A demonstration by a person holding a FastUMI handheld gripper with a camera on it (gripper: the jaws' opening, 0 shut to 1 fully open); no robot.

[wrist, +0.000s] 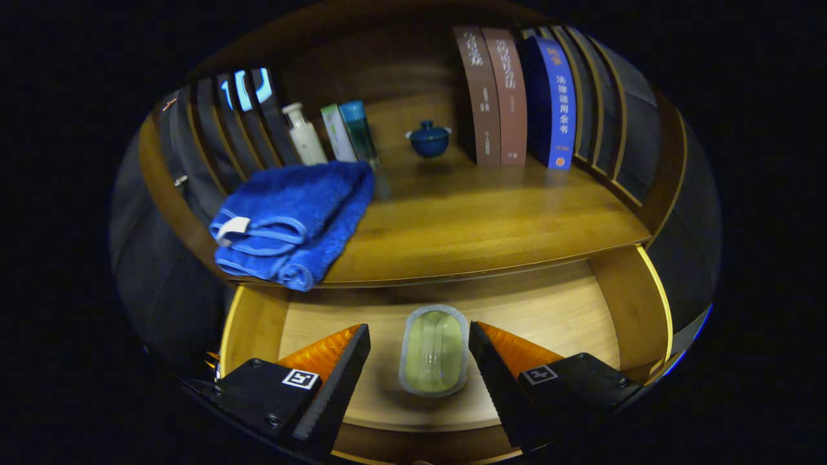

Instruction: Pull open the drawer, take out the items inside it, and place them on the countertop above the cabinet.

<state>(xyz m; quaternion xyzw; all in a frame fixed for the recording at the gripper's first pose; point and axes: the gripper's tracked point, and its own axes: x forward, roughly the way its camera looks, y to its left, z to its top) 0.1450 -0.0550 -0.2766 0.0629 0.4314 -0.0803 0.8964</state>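
Wooden drawer (568,310) pulled open below the table (478,226), a pale green oblong container (433,350) lying flat on its floor. Hand-held gripper (420,352) spread wide – fingers at 9 and 3 o'clock of the container, not pressing it. Up on the table: folded blue towel (294,219) at 11 o'clock overhanging the front edge, bottles (333,132) behind it, small blue lidded cup (428,139) at 12, upright books (517,97) at 1 o'clock.
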